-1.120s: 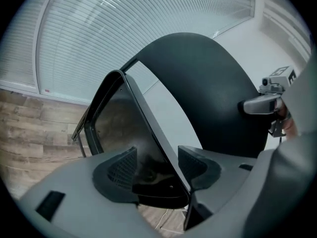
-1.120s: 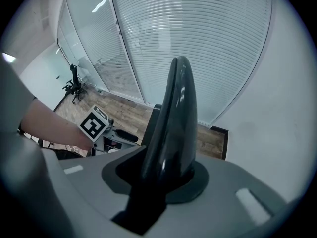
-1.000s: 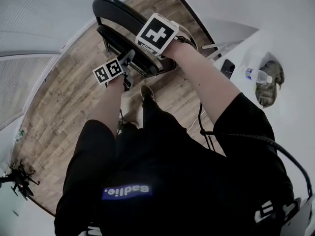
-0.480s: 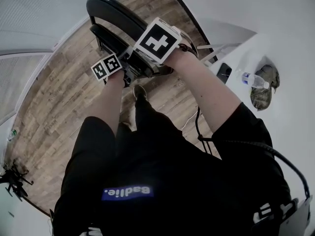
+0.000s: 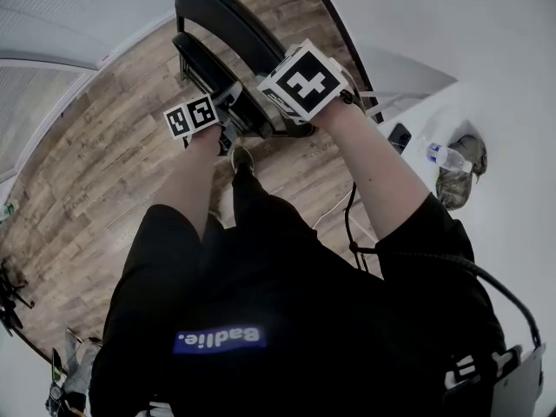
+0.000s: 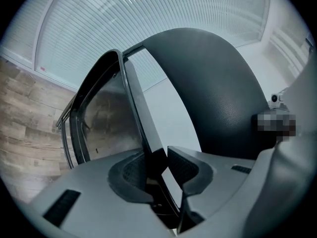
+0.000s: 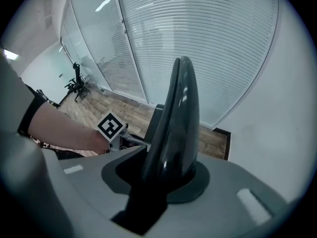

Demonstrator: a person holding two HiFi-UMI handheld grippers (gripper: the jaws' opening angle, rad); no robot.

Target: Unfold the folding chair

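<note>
The folded black chair stands on the wood floor in front of me. Its curved backrest (image 5: 217,16) lies close over the seat panel (image 5: 208,72). My right gripper (image 5: 287,115) points steeply down and is shut on the backrest's top edge (image 7: 178,118), which fills the gap between its jaws (image 7: 163,175). My left gripper (image 5: 233,102) sits lower at the left. Its jaws (image 6: 158,165) are closing on the thin edge of the seat panel (image 6: 136,103), and both pads lie against it. The backrest (image 6: 213,93) looms to the right of that panel.
A white table at the right carries a water bottle (image 5: 447,156), a camouflage-patterned item (image 5: 456,181) and a phone (image 5: 400,137). A cable hangs by my right side. Blinds and a glass wall stand behind the chair. A dark stand (image 5: 7,307) is at the far left.
Both grippers stay at the chair. The left gripper's cube has tilted slightly and sits closer against the seat edge. My head view has shifted a little.
</note>
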